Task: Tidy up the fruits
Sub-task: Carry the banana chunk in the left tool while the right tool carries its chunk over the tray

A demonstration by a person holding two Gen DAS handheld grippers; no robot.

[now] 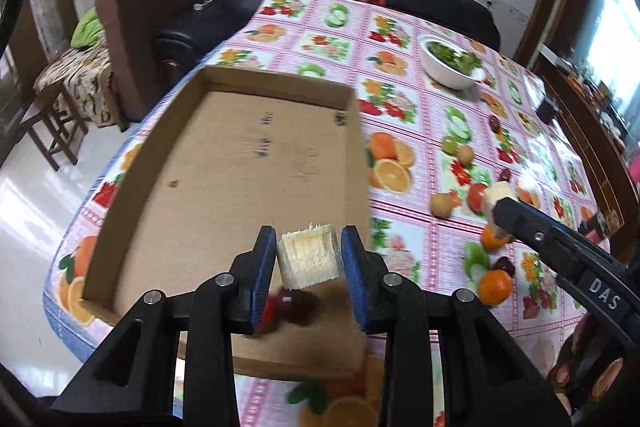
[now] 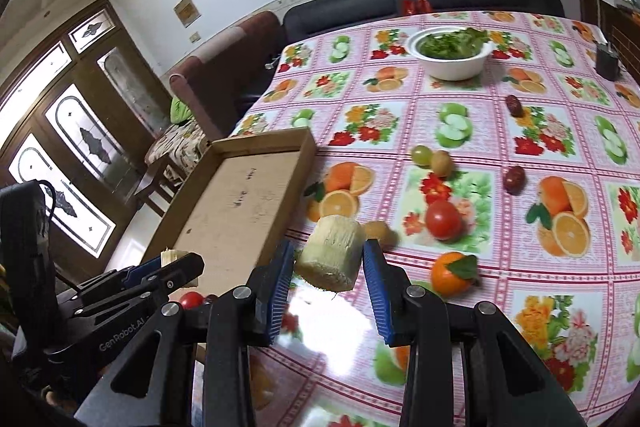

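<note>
Fruit-printed tablecloth (image 2: 500, 131) covers the table. Left gripper (image 1: 308, 263) clamps a pale sugarcane chunk (image 1: 310, 261) above the near end of the cardboard tray (image 1: 152, 163). Right gripper (image 2: 329, 269) grips another cane piece (image 2: 332, 253) just right of the tray; loose fruits lie farther right.

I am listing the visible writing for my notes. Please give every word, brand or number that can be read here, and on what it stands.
"DAS": right gripper, on its black arm.
"GenRobot.AI": left gripper, on its black body.
Dark marks on the floor of the cardboard tray: too blurred to read.
Small signs on the wall: too small to read.
</note>
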